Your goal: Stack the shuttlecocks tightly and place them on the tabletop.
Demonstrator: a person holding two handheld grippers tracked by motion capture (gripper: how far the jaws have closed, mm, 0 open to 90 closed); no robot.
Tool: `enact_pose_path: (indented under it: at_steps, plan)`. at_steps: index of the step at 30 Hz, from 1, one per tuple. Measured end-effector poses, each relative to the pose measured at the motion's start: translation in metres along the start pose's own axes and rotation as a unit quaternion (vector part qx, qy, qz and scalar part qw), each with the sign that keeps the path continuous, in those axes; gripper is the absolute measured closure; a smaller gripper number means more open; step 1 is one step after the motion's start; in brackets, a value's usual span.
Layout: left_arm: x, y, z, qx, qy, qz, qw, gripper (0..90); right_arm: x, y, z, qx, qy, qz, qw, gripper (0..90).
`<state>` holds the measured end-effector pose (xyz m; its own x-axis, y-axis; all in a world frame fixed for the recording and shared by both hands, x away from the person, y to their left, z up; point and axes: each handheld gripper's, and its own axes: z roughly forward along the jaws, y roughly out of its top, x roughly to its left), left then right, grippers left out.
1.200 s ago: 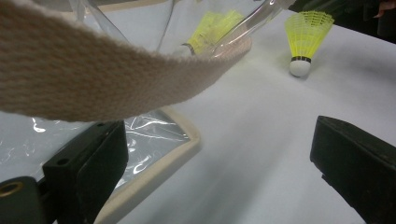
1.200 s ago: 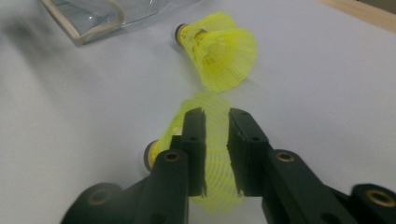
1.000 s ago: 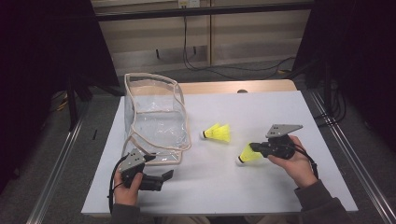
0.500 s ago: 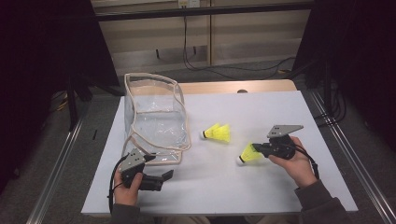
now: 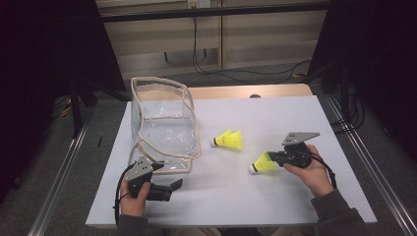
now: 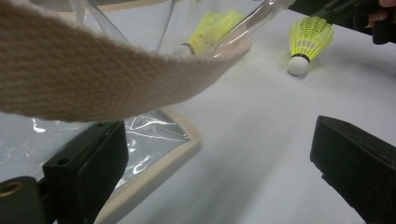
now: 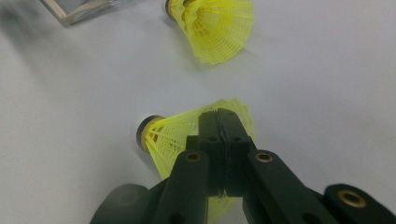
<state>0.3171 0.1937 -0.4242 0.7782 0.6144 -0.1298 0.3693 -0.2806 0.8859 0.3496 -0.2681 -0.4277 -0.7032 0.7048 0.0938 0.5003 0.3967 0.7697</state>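
Two yellow shuttlecocks are on the white table (image 5: 305, 113). One shuttlecock (image 5: 229, 140) (image 7: 215, 25) lies loose near the middle. My right gripper (image 5: 275, 158) (image 7: 218, 122) is shut on the mesh skirt of the other shuttlecock (image 5: 263, 162) (image 7: 163, 135) (image 6: 306, 39), whose cork points left, at or just above the table. A clear bag (image 5: 162, 123) with beige trim stands at the left. My left gripper (image 5: 169, 189) (image 6: 219, 158) is open at the bag's front corner with nothing between its jaws. The bag's beige strap (image 6: 93, 79) hangs across the left gripper view.
The table's near edge (image 5: 221, 223) runs just behind both hands. Dark metal rails (image 5: 364, 167) flank the table on each side. Cables (image 5: 211, 59) lie on the floor beyond the far edge. White surface stretches open between the two grippers.
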Motion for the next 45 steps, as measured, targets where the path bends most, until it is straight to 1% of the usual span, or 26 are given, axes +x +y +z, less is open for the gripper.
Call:
enact_pose_path:
  at_steps: [2,6,9,14,20,24,27,40,43,45]
  plan:
    - [0.0,0.0,0.0,-0.002,0.0,0.0,1.0,4.1,-0.001,0.0,0.0,-0.001,0.002,0.004,1.0,88.5]
    - [0.0,0.0,0.0,-0.001,-0.001,0.0,1.0,4.1,-0.002,0.0,-0.002,-0.007,-0.001,0.006,1.0,87.0]
    - [0.0,0.0,0.0,0.0,0.0,0.0,1.0,4.2,-0.001,0.001,-0.003,-0.004,-0.009,0.0,1.0,85.9]
    - [0.0,0.0,0.0,-0.001,0.0,0.0,1.0,4.2,-0.001,0.002,-0.004,-0.007,-0.008,0.001,0.9999,85.5]
    - [0.0,0.0,0.0,0.0,-0.001,-0.001,1.0,4.1,-0.003,0.004,-0.01,-0.022,-0.013,0.005,0.9997,85.6]
    - [0.0,0.0,0.0,0.0,-0.001,-0.001,1.0,4.2,-0.002,0.006,-0.013,-0.026,-0.011,0.006,0.9996,84.7]
    - [0.0,0.0,0.0,-0.001,-0.001,0.0,1.0,4.2,-0.002,0.008,-0.016,-0.031,-0.017,0.006,0.9993,83.7]
    - [0.0,0.0,0.0,0.0,0.0,0.0,1.0,4.1,0.005,0.019,-0.028,-0.058,-0.015,0.007,0.9982,75.0]
    - [0.0,0.0,0.0,0.0,0.0,0.0,1.0,4.1,0.007,0.02,-0.029,-0.062,-0.011,0.008,0.998,70.8]
    - [0.0,0.0,0.0,-0.001,-0.001,-0.001,1.0,4.1,0.008,0.02,-0.028,-0.062,-0.007,0.01,0.998,66.2]
